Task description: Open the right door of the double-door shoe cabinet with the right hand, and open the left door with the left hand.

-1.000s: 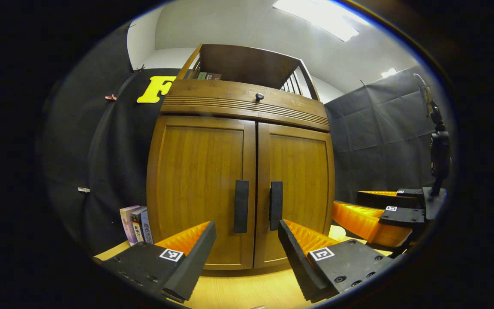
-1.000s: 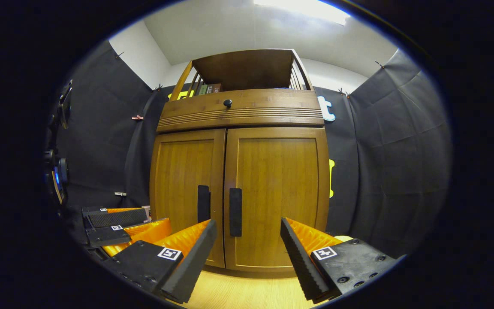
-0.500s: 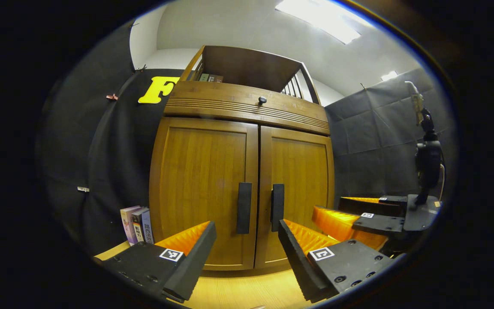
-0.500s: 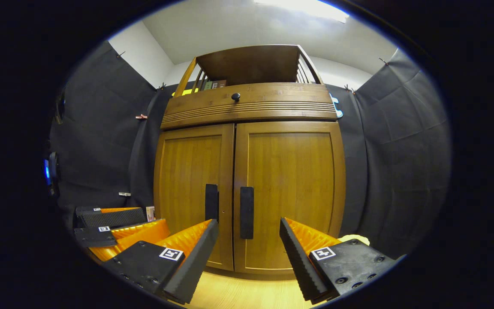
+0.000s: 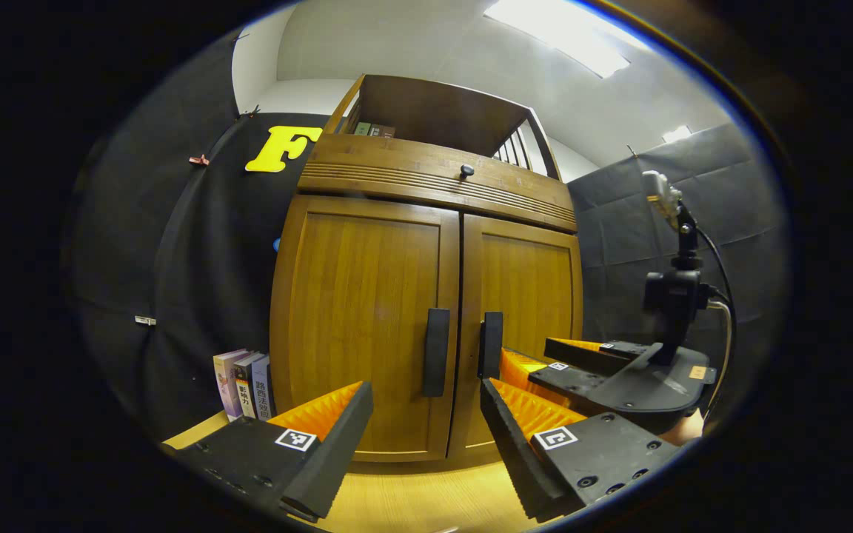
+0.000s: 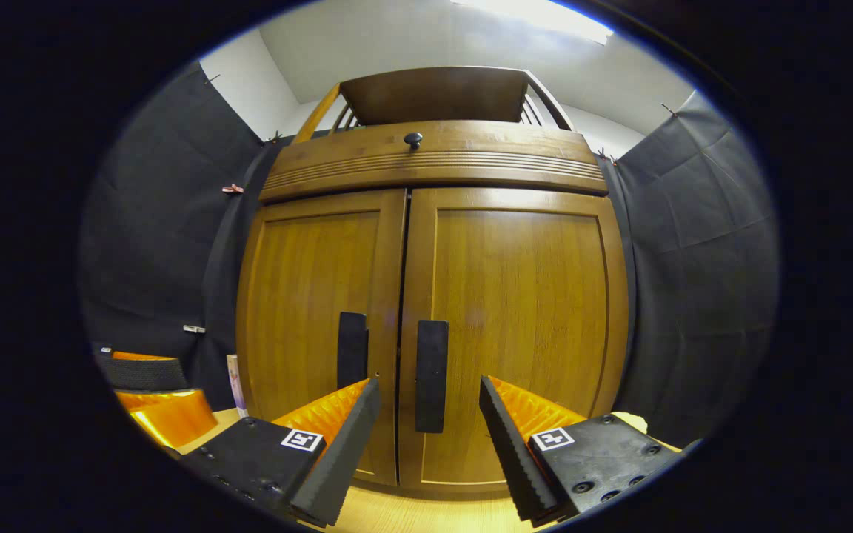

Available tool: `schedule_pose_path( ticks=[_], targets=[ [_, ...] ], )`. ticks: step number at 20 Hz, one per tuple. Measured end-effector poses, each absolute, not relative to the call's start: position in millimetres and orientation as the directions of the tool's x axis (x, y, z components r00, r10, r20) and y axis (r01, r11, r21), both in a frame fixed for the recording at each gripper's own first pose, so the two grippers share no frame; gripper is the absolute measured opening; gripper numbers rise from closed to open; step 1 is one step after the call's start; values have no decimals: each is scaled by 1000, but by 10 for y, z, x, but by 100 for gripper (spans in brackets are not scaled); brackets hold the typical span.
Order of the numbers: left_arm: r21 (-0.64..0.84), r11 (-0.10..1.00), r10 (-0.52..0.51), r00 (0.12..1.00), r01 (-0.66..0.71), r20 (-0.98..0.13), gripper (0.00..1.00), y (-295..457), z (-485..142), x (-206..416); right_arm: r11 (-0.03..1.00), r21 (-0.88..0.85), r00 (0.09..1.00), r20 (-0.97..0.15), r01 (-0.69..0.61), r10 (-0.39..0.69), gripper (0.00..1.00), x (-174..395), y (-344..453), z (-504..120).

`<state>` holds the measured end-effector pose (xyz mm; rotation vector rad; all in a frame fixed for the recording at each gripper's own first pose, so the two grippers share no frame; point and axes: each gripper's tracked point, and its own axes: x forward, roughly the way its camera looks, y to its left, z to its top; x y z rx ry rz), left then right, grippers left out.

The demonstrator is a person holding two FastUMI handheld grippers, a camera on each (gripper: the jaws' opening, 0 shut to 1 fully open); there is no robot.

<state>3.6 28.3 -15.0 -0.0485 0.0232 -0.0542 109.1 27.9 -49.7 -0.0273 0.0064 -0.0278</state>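
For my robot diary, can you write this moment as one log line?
doors: both shut | right gripper: open, at right door handle | left gripper: open, facing left door handle

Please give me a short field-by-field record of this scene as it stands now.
cabinet: wooden, two doors, both shut
right door: shut; handle untouched
left door: shut; handle untouched
right tool: open, lined up with the right door's handle, apart from it
left tool: open, short of the doors
books: upright, left of cabinet
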Motion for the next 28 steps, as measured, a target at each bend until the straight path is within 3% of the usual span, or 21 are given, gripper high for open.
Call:
schedule_pose_path(
  ticks=[10, 14, 19, 20, 23, 25, 26, 27, 28],
  targets=[
    [-50, 998, 41, 998, -43, -40, 91, 667, -244, 84, 997, -17, 994, -81, 69, -70, 74, 1585, 190, -918],
    [-37, 998, 46, 998, -48, -49, 91, 709, -280, 93, 998, 11, 992, -108, 67, -65, 51, 1659, 209, -1008],
    [-45, 998, 48, 997, -50, -56, 91, 746, -314, 87, 997, 13, 992, -102, 71, -69, 53, 1709, 210, -1010],
    [-45, 997, 52, 997, -55, -57, 91, 757, -316, 87, 997, 9, 992, -97, 76, -75, 44, 1753, 200, -1024],
    [-46, 997, 60, 996, -63, -61, 91, 772, -342, 79, 997, 5, 992, -101, 75, -74, 43, 1784, 248, -1077],
    [-45, 996, 68, 996, -71, -65, 91, 786, -346, 70, 997, -16, 993, -88, 80, -81, 36, 1792, 238, -1048],
    [-44, 996, 73, 995, -76, -66, 91, 795, -350, 55, 996, -21, 992, -91, 81, -83, 41, 1778, 247, -1044],
    [-42, 996, 78, 995, -81, -66, 91, 805, -341, 42, 997, -22, 993, -90, 80, -81, 24, 1779, 240, -1034],
    [-40, 996, 82, 995, -85, -64, 91, 816, -334, 20, 997, -18, 993, -95, 72, -74, 29, 1778, 242, -1042]
  ],
)
